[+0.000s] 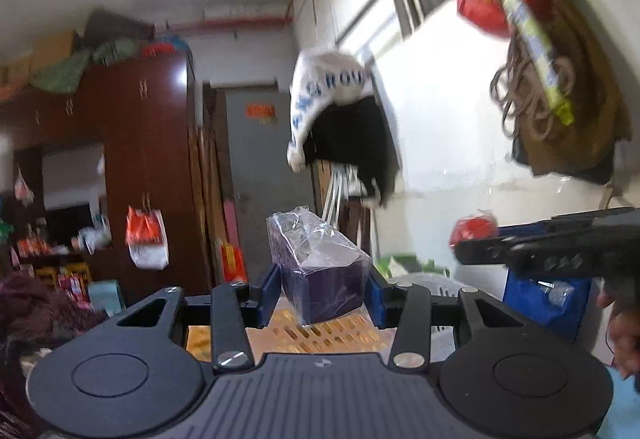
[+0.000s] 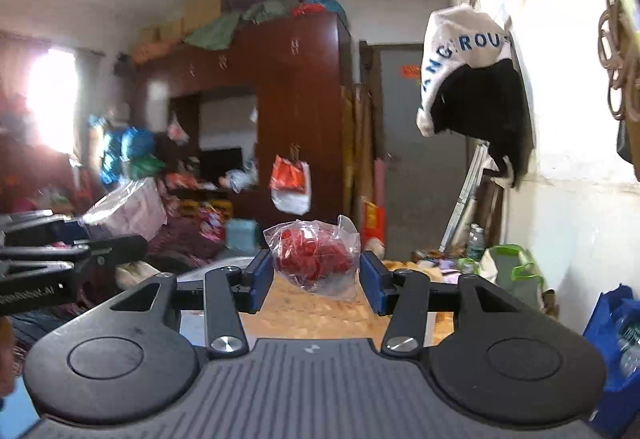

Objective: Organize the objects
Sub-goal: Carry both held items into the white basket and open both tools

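Observation:
My left gripper point(image 1: 323, 295) is shut on a purple box wrapped in clear plastic point(image 1: 320, 267) and holds it up in the air, tilted. My right gripper point(image 2: 316, 279) is shut on a clear plastic bag of red pieces point(image 2: 316, 257), also held up. In the left wrist view the right gripper point(image 1: 560, 243) shows at the right edge with the red bag point(image 1: 474, 229). In the right wrist view the left gripper point(image 2: 60, 255) shows at the left edge with the wrapped box point(image 2: 128, 209).
An orange slatted crate point(image 1: 320, 335) lies below both grippers point(image 2: 312, 311). A brown wardrobe point(image 2: 288, 111) and grey door point(image 2: 416, 143) stand behind. A white cap and dark cloth point(image 2: 472, 79) hang on the right wall. A blue bag point(image 2: 616, 335) sits at lower right.

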### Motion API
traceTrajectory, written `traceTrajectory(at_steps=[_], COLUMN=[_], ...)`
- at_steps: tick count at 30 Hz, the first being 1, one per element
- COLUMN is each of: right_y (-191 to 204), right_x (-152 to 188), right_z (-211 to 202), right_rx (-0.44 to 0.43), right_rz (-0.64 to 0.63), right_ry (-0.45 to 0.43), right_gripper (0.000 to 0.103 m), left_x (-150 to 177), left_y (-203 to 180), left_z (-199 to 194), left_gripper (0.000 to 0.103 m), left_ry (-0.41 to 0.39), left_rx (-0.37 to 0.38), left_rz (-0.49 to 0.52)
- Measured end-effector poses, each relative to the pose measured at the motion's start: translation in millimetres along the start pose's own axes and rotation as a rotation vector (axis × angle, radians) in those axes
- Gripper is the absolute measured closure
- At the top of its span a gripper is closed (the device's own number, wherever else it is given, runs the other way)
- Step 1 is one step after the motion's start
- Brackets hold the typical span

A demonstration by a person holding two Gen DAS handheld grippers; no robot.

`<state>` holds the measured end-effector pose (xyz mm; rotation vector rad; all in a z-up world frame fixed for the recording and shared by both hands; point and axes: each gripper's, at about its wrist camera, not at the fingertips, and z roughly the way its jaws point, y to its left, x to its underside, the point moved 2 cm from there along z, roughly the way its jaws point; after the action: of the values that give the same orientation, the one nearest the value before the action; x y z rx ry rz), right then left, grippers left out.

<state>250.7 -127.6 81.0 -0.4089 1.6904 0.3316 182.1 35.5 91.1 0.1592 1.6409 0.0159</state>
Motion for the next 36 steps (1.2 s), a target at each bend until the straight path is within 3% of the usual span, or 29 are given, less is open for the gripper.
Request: traceTrajectory(at_steps=[4, 9, 10, 11, 12, 15, 18, 20, 25, 27, 29, 36], right_y=[-9, -13, -12, -12, -12, -15, -27, -30, -26, -21, -17, -19], right_x=[12, 21, 22, 22, 21, 24, 44, 66, 104, 107, 108, 109], right_z=[35, 33, 29, 24, 18, -5, -29, -45, -58, -58, -58, -62], right_rx=[0.023, 0.001, -0.008, -0.014, -0.014, -0.013, -0.014, -0.005, -0.075, -0.082, -0.035, -0.044], right_rz=[0.019, 0.039, 0.043, 0.045, 0.041, 0.067, 0.165, 0.188, 0.189, 0.166, 0.136, 0.148], right_ry=[0.091, 0.08, 0.068, 0.055, 0.036, 0.003, 0.072, 0.127, 0.252, 0.255, 0.248, 0.233], right_gripper=[0.052, 0.047, 0.029, 0.004, 0.0, 0.0, 0.0, 0.0, 0.0, 0.0, 0.0, 0.0], left_x=[5, 22, 24, 27, 30, 29, 34, 50, 103, 124, 138, 155], left_y=[4, 4, 2, 0, -2, 2, 9, 9, -1, -3, -8, -28], left_z=[54, 81, 83, 83, 80, 65, 23, -18, -97, -118, -127, -135], left_gripper=[0.055, 0.052, 0.037, 0.031, 0.027, 0.027, 0.026, 0.017, 0.016, 0.016, 0.016, 0.016], left_ry=[0.127, 0.2, 0.2, 0.195, 0.185, 0.166, 0.132, 0.117, 0.121, 0.121, 0.152, 0.166], left_rx=[-0.003, 0.023, 0.017, -0.01, -0.031, -0.02, -0.02, -0.007, 0.057, 0.056, 0.058, 0.07], left_rz=[-0.047, -0.087, -0.07, -0.054, -0.042, -0.068, -0.073, -0.057, -0.078, -0.1, -0.112, -0.072])
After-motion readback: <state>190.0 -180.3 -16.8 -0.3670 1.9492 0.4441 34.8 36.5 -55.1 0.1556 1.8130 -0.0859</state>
